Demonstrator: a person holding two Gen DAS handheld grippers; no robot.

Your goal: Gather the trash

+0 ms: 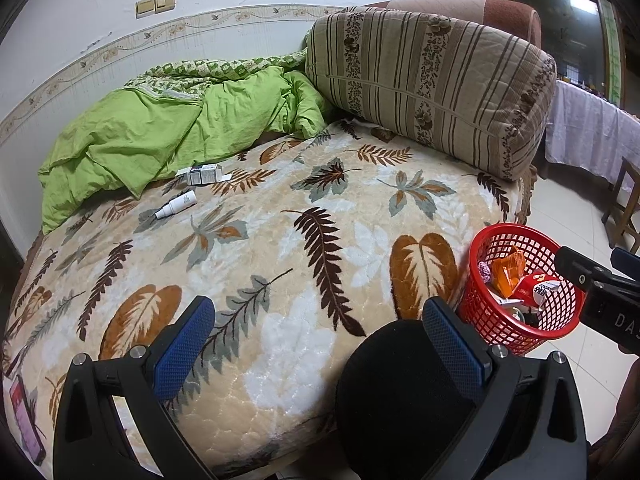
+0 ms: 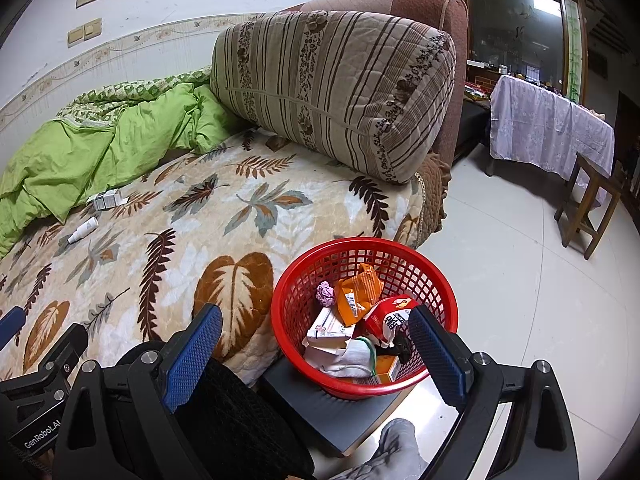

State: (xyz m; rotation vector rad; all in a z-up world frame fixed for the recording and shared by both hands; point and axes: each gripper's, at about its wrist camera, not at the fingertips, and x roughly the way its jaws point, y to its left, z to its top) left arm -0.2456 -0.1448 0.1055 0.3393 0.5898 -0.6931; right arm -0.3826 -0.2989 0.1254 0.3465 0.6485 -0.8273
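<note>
We see the left gripper [image 1: 320, 348] w/ jaws spread wide, nothing between the blue pads, hovering over the near edge of the bed [image 1: 280, 248]. The right gripper [image 2: 316, 356] is likewise spread wide and empty; its right finger overlaps the rim of the red basket [image 2: 436, 280] in the right wrist view, but we cannot tell if they touch.

Basket sits on a dark stool [image 2: 320, 412] just beside the bed, on the tiled floor. Contents: orange wrapper [image 2: 356, 292], red-and-white pack [image 2: 388, 314], white carton [image 2: 328, 328], pink crumpled ball [image 2: 326, 294], white cloth [image 2: 352, 358], small orange box [image 2: 388, 368].

On the bed, well apart from the basket: a white box [image 1: 204, 174] near the green quilt [image 1: 160, 132], and a white spray bottle [image 1: 176, 204] lying on its side just in front of the box. Striped cushion [image 1: 432, 88] leans at the head end. A phone [image 1: 26, 420] lies at the bed's near left edge.
</note>
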